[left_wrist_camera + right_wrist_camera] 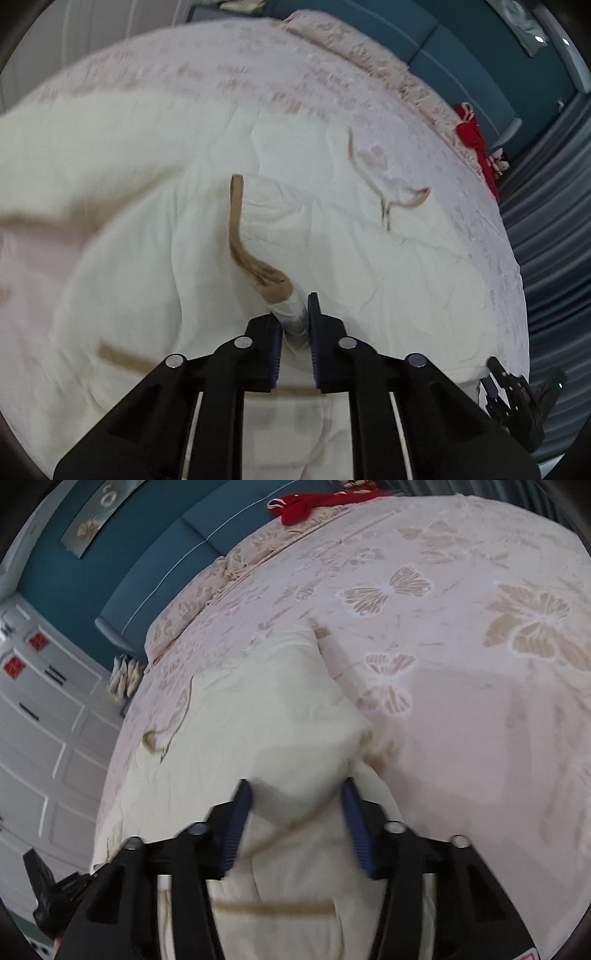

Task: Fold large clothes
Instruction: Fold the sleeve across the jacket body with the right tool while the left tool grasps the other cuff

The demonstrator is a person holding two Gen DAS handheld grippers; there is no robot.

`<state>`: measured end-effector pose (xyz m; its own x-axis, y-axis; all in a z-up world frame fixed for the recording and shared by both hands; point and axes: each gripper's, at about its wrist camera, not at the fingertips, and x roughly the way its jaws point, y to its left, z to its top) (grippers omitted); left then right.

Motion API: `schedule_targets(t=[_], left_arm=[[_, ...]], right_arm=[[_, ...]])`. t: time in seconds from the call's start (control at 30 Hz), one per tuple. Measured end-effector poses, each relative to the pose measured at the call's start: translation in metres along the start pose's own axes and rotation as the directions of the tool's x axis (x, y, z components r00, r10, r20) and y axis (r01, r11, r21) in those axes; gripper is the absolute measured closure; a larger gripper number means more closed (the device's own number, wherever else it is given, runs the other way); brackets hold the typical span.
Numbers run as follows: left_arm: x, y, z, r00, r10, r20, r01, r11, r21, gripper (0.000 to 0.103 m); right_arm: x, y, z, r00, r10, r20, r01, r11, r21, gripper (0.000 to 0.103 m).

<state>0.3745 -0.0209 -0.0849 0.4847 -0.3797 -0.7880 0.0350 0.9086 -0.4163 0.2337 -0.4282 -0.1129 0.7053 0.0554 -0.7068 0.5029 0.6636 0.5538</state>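
Observation:
A large cream garment (pixel 155 206) with tan trim lies spread over the bed (pixel 295 74). My left gripper (pixel 295 314) is shut on a bunched edge of it next to a tan band (pixel 240 243). In the right wrist view the same cream garment (pixel 266 709) fills the lower middle. My right gripper (pixel 295 797) has its fingers apart, with a raised fold of the cloth between them. The right gripper also shows in the left wrist view (pixel 517 395) at the bed's near right edge.
The bed cover (pixel 461 664) is pale pink with tan butterfly prints. A red garment (pixel 306 502) lies by the teal headboard (pixel 166 554). White cabinets (pixel 44 709) stand beside the bed. Grey curtains (pixel 554 229) hang on the other side.

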Motion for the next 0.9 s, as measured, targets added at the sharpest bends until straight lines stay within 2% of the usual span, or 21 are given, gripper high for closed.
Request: schedule_targets(t=[0.1, 0.13, 0.2, 0.27, 0.37, 0.43, 0.53, 0.63, 0.8, 0.9], left_arm=[[-0.015, -0.006, 0.022, 0.997, 0.008, 0.079, -0.013, 0.998, 0.059, 0.096], [-0.021, -0.007, 0.028, 0.994, 0.015, 0.111, -0.023, 0.997, 0.075, 0.096], [-0.03, -0.006, 0.036, 0.986, 0.044, 0.158, -0.06, 0.993, 0.1, 0.096], [-0.03, -0.002, 0.035, 0.978, 0.089, 0.187, -0.113, 0.986, 0.119, 0.096], [-0.002, 0.01, 0.018, 0.977, 0.166, 0.134, -0.185, 0.972, 0.146, 0.096], [0.02, 0.015, 0.003, 0.972, 0.215, 0.098, -0.23, 0.958, 0.173, 0.096], [0.038, 0.02, -0.017, 0.962, 0.254, 0.101, -0.27, 0.941, 0.203, 0.096], [0.039, 0.017, -0.026, 0.949, 0.282, 0.143, -0.31, 0.922, 0.233, 0.096], [0.044, 0.017, -0.032, 0.938, 0.294, 0.182, -0.333, 0.911, 0.244, 0.095], [0.045, 0.013, -0.036, 0.93, 0.306, 0.204, -0.353, 0.9, 0.258, 0.095]], right_arm=[[0.015, 0.007, 0.015, 1.0, 0.022, -0.021, -0.022, 1.0, 0.001, 0.088], [0.015, 0.014, 0.018, 0.999, 0.039, -0.014, -0.039, 0.999, -0.01, 0.091], [0.004, 0.033, 0.019, 0.998, 0.059, 0.033, -0.056, 0.996, -0.069, 0.093], [-0.01, 0.061, 0.014, 0.994, 0.04, 0.1, -0.02, 0.98, -0.199, 0.093], [0.006, 0.075, 0.001, 0.994, -0.064, 0.093, 0.09, 0.946, -0.31, 0.093], [0.025, 0.065, -0.008, 0.991, -0.124, 0.046, 0.132, 0.943, -0.306, 0.093], [0.037, 0.05, -0.018, 0.988, -0.151, 0.022, 0.15, 0.941, -0.302, 0.094], [0.043, 0.049, -0.025, 0.984, -0.174, 0.03, 0.174, 0.927, -0.332, 0.094], [0.05, 0.053, -0.031, 0.973, -0.223, 0.059, 0.229, 0.901, -0.368, 0.093], [0.034, 0.06, -0.03, 0.961, -0.262, 0.088, 0.276, 0.895, -0.349, 0.085]])
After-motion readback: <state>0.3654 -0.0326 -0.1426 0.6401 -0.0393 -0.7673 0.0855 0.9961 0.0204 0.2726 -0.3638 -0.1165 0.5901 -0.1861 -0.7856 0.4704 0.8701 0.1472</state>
